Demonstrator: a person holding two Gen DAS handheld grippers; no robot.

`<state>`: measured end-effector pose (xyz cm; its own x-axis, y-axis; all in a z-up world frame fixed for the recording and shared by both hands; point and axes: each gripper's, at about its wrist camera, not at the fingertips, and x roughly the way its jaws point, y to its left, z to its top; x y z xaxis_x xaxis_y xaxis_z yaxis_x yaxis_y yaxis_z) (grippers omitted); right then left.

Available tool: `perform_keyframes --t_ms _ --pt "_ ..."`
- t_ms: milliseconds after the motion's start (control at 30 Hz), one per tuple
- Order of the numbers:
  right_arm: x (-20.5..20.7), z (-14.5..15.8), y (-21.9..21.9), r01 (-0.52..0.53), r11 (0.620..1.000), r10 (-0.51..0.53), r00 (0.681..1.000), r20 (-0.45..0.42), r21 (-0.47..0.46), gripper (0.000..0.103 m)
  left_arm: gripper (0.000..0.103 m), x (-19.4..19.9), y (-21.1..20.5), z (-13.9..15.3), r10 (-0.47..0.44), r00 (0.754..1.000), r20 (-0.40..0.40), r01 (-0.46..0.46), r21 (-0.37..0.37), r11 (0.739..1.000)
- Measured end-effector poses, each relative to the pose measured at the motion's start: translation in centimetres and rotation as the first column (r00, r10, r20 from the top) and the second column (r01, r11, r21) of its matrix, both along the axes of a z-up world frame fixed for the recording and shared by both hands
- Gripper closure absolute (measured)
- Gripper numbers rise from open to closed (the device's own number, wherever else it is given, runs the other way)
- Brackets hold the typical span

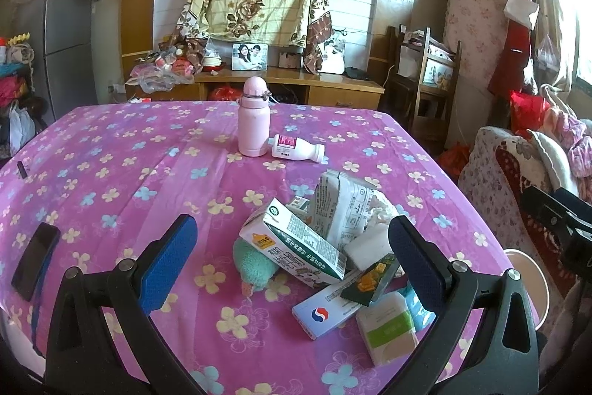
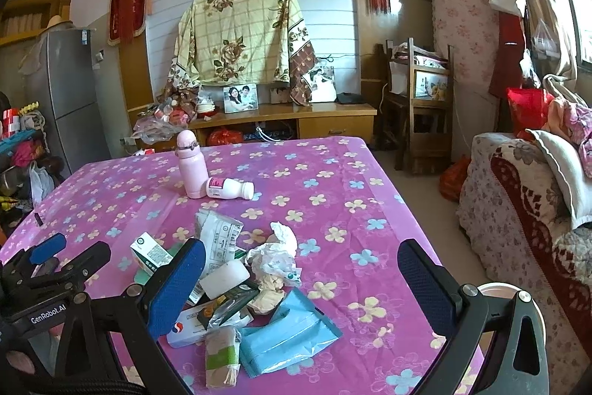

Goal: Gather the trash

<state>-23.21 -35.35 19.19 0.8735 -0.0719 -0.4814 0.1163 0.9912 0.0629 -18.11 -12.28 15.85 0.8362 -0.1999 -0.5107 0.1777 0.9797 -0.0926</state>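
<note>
On the table (image 2: pixel 333 173), toward its near edge: a heap of trash (image 2: pixel 236 287). In the heap, leftmost, a milk carton (image 1: pixel 296 243) tilted over a knitted toy (image 1: pixel 255 265); behind it, a standing pouch (image 1: pixel 344 206); right of that, crumpled tissue (image 2: pixel 277 250). At the heap's near side, a flat medicine box (image 1: pixel 325 310), a wrapped pack (image 2: pixel 222 354) and a plastic packet (image 2: pixel 288 332). Farther back, well apart from the heap, an upright flask (image 1: pixel 253 121), with a small bottle (image 1: pixel 298 149) lying on its side, touching the flask's right. Near the left edge, a phone (image 1: pixel 35 260). Beyond the near right corner, a bin (image 2: pixel 495 287).

2 bottles (image 1: pixel 254 117), 1 milk carton (image 1: pixel 296 247), 1 phone (image 1: pixel 35 260).
</note>
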Motion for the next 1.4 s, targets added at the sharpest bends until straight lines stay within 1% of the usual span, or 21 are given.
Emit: perform_keyframes --t_ms 200,1133,1400 --pt "-0.2 -0.5 -1.0 0.014 1.000 -0.014 1.000 -0.005 0.004 0.000 0.000 0.0 -0.1 0.0 0.003 1.000 0.002 -0.003 0.005 1.000" --pt "-0.2 -0.7 -1.3 0.023 1.000 -0.023 1.000 -0.021 -0.004 0.000 0.000 0.1 -0.5 -0.2 0.008 1.000 0.001 -0.008 0.011 1.000" --pt "-0.2 -0.8 -1.6 0.025 1.000 -0.025 0.999 -0.026 -0.001 0.000 0.000 0.4 -0.7 -0.7 0.008 1.000 -0.021 -0.008 -0.004 1.000"
